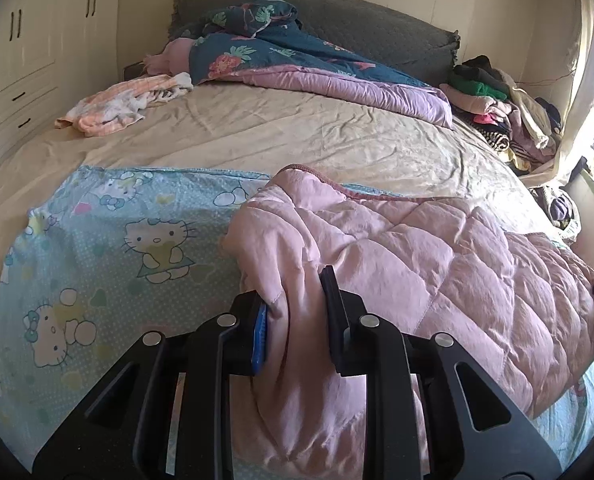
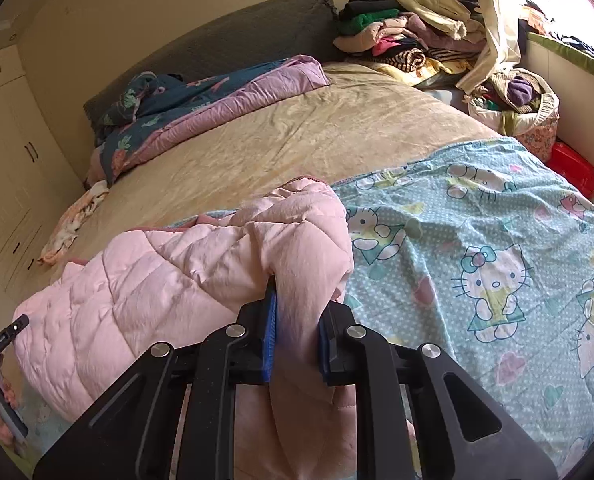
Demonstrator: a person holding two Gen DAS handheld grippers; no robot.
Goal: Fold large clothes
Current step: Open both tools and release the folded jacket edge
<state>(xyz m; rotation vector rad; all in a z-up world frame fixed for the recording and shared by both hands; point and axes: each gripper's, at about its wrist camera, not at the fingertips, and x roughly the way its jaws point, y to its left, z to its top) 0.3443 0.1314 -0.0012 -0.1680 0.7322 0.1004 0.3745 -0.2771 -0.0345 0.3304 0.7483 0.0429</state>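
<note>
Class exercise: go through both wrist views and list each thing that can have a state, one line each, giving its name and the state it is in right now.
left gripper: shut on the pink quilted garment.
right gripper: shut on the same garment.
pink quilted garment: bunched, one edge lifted at both ends.
cartoon-cat sheet: spread flat under the garment.
floral quilt: rumpled at the headboard.
clothes pile: unfolded, heaped.
wardrobe doors: closed.
drawers: closed.

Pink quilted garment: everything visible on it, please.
The pink quilted garment looks like soft padded fabric with diamond stitching and darker pink piping along one edge. It lies crumpled on the blue cartoon-cat sheet at the near end of the bed. Each end is bunched and pinched: one by the left gripper, the other by the right gripper.
</note>
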